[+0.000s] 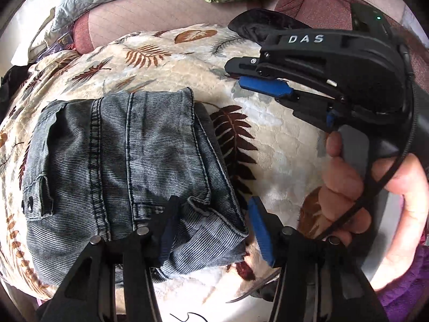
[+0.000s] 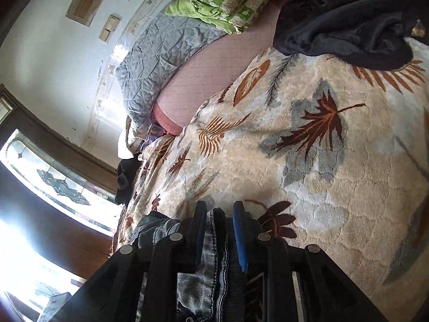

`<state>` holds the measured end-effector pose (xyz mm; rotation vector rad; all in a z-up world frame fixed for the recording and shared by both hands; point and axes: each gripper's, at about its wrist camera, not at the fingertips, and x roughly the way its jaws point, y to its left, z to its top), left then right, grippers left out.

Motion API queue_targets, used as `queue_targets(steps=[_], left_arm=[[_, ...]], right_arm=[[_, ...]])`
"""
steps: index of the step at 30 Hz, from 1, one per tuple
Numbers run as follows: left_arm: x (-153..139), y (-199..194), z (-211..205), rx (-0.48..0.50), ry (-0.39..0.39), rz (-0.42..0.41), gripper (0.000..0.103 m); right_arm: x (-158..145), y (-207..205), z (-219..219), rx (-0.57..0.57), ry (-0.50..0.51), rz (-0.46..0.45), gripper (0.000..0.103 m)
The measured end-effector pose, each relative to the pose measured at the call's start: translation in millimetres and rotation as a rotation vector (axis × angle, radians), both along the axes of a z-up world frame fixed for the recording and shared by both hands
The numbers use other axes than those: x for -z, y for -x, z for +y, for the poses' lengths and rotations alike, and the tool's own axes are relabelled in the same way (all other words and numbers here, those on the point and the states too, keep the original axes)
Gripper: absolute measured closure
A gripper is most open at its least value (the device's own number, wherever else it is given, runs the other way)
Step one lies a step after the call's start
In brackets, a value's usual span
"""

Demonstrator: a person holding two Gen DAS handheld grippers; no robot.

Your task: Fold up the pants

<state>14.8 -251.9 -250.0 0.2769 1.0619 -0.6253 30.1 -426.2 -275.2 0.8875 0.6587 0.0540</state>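
The grey denim pants point(image 1: 128, 166) lie folded into a thick bundle on the leaf-patterned blanket point(image 1: 281, 145), to the left of the scene and close in front of me. My left gripper point(image 1: 211, 230) points steeply down over the bundle's near right corner; its jaws stand apart, the corner's hem lying loose between them with the right blue pad point(image 1: 261, 230) clear of the cloth. My right gripper point(image 2: 218, 230) is closed on a seamed fold of the pants, denim pinched between its pads. In the left view my right hand point(image 1: 356, 187) wraps its handle at the right. A dark garment point(image 2: 346, 21) lies far off on the blanket.
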Motion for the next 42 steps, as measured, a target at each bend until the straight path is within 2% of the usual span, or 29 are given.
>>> queue_targets(steps=[3, 7, 10, 13, 15, 19, 24, 33, 34, 35, 36, 39, 42], left_arm=[[-21, 7, 14, 0.039, 0.061, 0.035, 0.048], [-50, 12, 45, 0.025, 0.084, -0.026, 0.047], [-66, -2, 72, -0.044, 0.079, -0.089, 0.044], [-73, -32, 98, -0.166, 0.004, -0.174, 0.035], [-73, -56, 113, -0.239, -0.029, -0.208, 0.035], [-57, -104, 130, -0.356, -0.110, -0.210, 0.035], [-30, -136, 130, -0.411, -0.147, -0.198, 0.035], [16, -152, 124, -0.431, -0.196, -0.146, 0.034], [20, -153, 124, -0.433, -0.192, -0.138, 0.033], [23, -154, 124, -0.437, -0.197, -0.135, 0.032], [27, -154, 124, -0.438, -0.200, -0.135, 0.031], [33, -155, 128, -0.463, -0.188, -0.153, 0.022], [35, -153, 130, -0.476, -0.185, -0.163, 0.020]], right_arm=[[-5, -2, 6, -0.003, 0.034, -0.012, 0.081], [-13, -3, 14, -0.013, 0.085, -0.031, 0.081], [-14, -6, 23, -0.042, 0.094, -0.035, 0.081], [-18, -11, 40, -0.084, 0.124, -0.047, 0.081], [-22, -16, 53, -0.115, 0.152, -0.055, 0.081], [-25, -31, 79, -0.185, 0.186, -0.063, 0.081], [-21, -49, 105, -0.235, 0.236, -0.044, 0.081], [2, -71, 108, -0.238, 0.268, 0.076, 0.080], [8, -73, 108, -0.237, 0.287, 0.117, 0.076], [16, -75, 106, -0.240, 0.278, 0.154, 0.066], [23, -76, 103, -0.238, 0.247, 0.178, 0.065], [31, -74, 95, -0.245, 0.194, 0.179, 0.065], [27, -70, 102, -0.253, 0.244, 0.164, 0.064]])
